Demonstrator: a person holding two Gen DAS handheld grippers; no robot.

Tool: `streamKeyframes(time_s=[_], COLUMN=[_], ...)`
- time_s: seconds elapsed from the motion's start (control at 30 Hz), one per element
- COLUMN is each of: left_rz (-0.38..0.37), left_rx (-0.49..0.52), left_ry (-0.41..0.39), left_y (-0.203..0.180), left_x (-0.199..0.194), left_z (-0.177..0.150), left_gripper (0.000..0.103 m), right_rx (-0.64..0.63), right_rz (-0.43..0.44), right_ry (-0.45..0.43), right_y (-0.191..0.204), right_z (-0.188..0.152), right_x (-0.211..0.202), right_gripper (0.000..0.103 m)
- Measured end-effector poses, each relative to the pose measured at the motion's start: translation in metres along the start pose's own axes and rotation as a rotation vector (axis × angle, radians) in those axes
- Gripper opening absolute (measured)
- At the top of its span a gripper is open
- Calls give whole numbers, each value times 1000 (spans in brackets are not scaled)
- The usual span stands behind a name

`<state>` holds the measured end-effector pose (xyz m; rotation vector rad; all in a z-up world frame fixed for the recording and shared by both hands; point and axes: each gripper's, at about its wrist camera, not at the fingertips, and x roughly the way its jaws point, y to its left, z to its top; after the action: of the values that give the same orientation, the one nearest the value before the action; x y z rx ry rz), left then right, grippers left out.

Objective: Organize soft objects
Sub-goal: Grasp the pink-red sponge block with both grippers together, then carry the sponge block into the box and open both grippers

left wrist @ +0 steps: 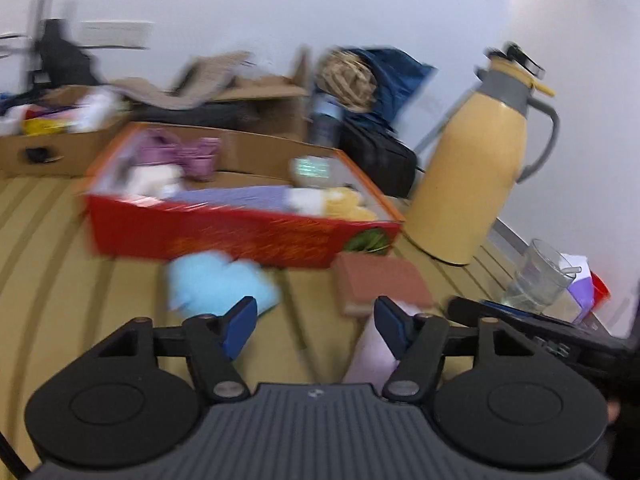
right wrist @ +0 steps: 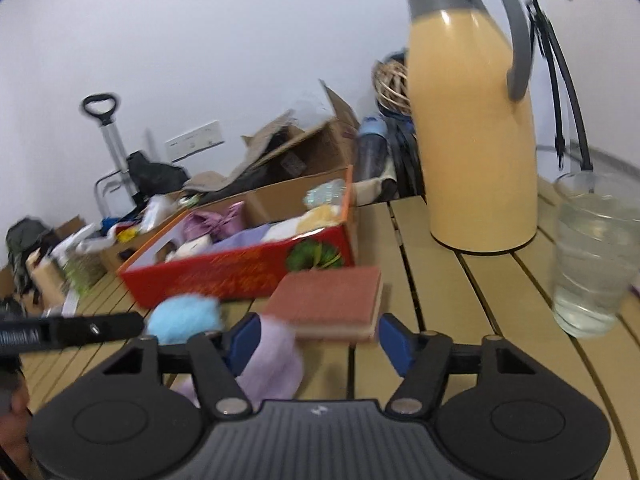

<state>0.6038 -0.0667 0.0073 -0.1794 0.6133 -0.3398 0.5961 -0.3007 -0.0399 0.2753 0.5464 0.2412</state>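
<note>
Left claw [left wrist: 316, 324]: jaws spread wide, nothing between them; it hangs over the slatted surface [left wrist: 80, 272], with the blue plush [left wrist: 216, 280] just ahead of its left finger and the lilac cloth [left wrist: 372, 352] under its right finger.
Right claw [right wrist: 316, 338]: also wide and empty; the sponge [right wrist: 328, 304] sits just ahead between its fingers, and the lilac cloth [right wrist: 272, 360] lies against its left finger.
Risk, crowding: both claws sit close around the same small cluster, so they could knock each other or drag the wrong piece if they shut at once.
Risk, glass: a glass of water [right wrist: 592, 256] stands near the right claw's outer side; a wide swing could tip it onto the soft things.
Risk, jug: the tall yellow jug [right wrist: 476, 128] stands just beside the red box [right wrist: 240, 276]; a lift toward the box from the right could clip it.
Risk, grip: plush and cloth give under the pads, so a shallow pinch may slip out on the way up.
Soft things: blue plush fluffy and rounded; lilac cloth limp and rumpled; sponge a flat slab, reddish on top, pale beneath. All three lie on the surface in front of the box.
Red box: open-topped, already holding several soft pieces, blurred beyond naming.
</note>
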Motion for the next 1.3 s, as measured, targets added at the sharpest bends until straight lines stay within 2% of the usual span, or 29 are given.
streamKeyframes(time_s=[0.07,0.2,0.27,0.3,0.53,0.73,1.0,1.3], left_rz=[-43,-94,-162,-184,-203,-235,-212,-168], left_rx=[-7,-51,-121,-125,-110,-56,-25,-17], left_ry=[59,184,200,210,195,108,-34,-152], left_y=[-2,-1,6,7,4,-20,-25,-10], left_x=[39,101,112,114,110,69,-35,-134], left_z=[11,15,15,16,13,25,45,43], left_gripper=[55,44,38,38,37,37,37,37], right_rx=[19,60,91,92,126,81,20,-56], right_rz=[-17,-34,0,11,37,13,87,166], right_ry=[23,68,70,74,62,-42,-120,-168], right_y=[-9,-24,-30,-32,-38,-21,35,108], right_z=[10,13,10,11,10,18,45,54], right_x=[27,66,72,73,70,21,-46,-99], right_gripper=[53,44,38,38,33,34,33,33])
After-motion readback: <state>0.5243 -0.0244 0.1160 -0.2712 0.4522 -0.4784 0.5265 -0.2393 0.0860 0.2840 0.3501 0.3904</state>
